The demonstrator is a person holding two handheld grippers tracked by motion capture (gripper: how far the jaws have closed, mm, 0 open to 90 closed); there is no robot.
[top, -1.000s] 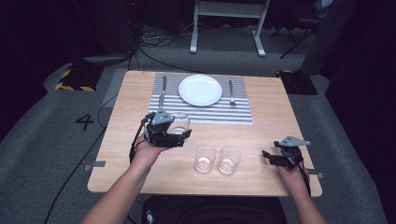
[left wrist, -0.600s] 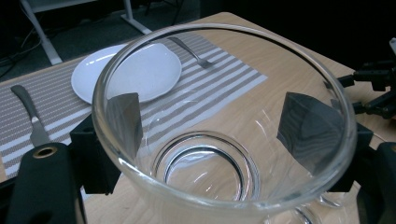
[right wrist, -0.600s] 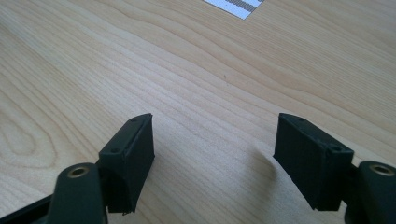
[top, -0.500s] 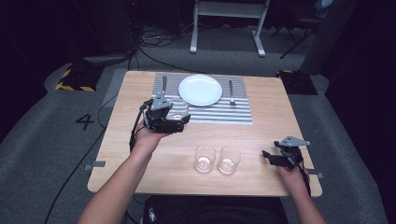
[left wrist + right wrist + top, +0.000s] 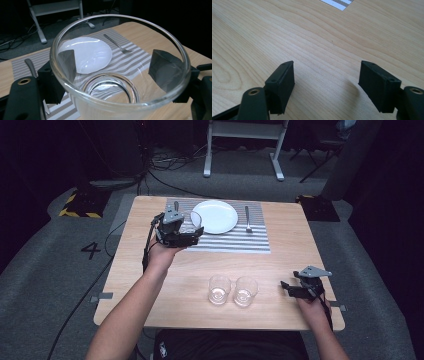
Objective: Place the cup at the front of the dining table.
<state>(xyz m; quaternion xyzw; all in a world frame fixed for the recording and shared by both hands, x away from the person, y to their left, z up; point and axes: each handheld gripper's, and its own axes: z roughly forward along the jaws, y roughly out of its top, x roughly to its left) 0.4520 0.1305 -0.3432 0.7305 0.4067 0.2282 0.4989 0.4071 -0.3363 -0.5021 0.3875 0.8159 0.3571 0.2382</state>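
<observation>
1. Right hand-held gripper (image 5: 287, 287): rests low at the near right edge of the worktop (image 5: 300, 245); jaws stand wide with nothing but bare wood between them; judged parked clear of the work

2. Two glasses (image 5: 232, 290): stand upright, side by side and just touching, near the front middle of the worktop; judged waiting to be set out

3. Left hand-held gripper (image 5: 192, 234): clamped on a third glass (image 5: 120, 75), one pad on each side of its wall; the glass is carried upright above the left end of the striped placemat (image 5: 250, 240), just beside the white plate (image 5: 215, 216); judged on its way to a setting place there

4. Hard to make out: the knife (image 5: 176, 206) left of the plate is largely covered by the gripper; whether the glass base clears the mat cannot be told; the fork (image 5: 247, 217) lies right of the plate
</observation>
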